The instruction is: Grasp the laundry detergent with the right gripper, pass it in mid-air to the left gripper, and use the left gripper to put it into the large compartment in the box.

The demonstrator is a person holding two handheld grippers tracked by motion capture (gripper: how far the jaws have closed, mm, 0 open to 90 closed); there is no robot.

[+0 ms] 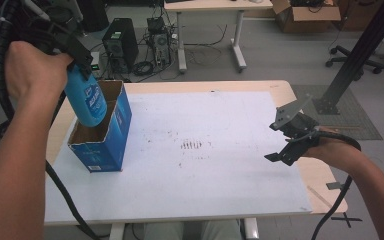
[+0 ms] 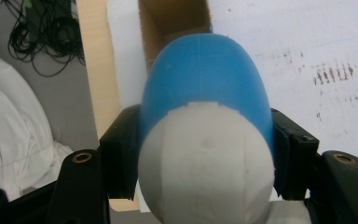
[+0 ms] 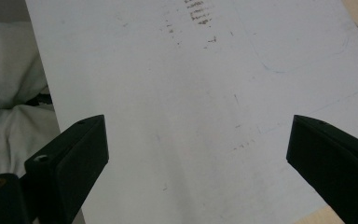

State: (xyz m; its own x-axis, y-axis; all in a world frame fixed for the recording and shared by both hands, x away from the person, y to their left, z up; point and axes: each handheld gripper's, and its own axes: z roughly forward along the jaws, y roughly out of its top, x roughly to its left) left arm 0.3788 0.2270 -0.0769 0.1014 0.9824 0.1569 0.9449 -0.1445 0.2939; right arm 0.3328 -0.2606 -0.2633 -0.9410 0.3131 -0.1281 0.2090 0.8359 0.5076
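Holding a blue bottle (image 1: 86, 102) over the open top of a blue cardboard box (image 1: 111, 137), the left gripper (image 1: 77, 57) has its jaws clamped on the bottle's sides just below the white cap (image 2: 207, 168), which the left gripper view shows bulging toward the camera between the two black pads. The bottle hangs base down, tilted a little, with its lower end already at the mouth of the box, which stands at the left of the white mat (image 1: 220, 125). To do this step well, I judge the bottle should be brought upright and centred over the brown interior before it goes down, so the base does not catch the near rim or tip the box over; the grip should stay firm until the base rests on the box floor. Further right, the mat is bare except for dark scuff marks (image 1: 191, 145) near its middle. At the right edge, the right gripper (image 1: 285, 145) hangs just above the mat with its jaws spread wide and nothing between them.
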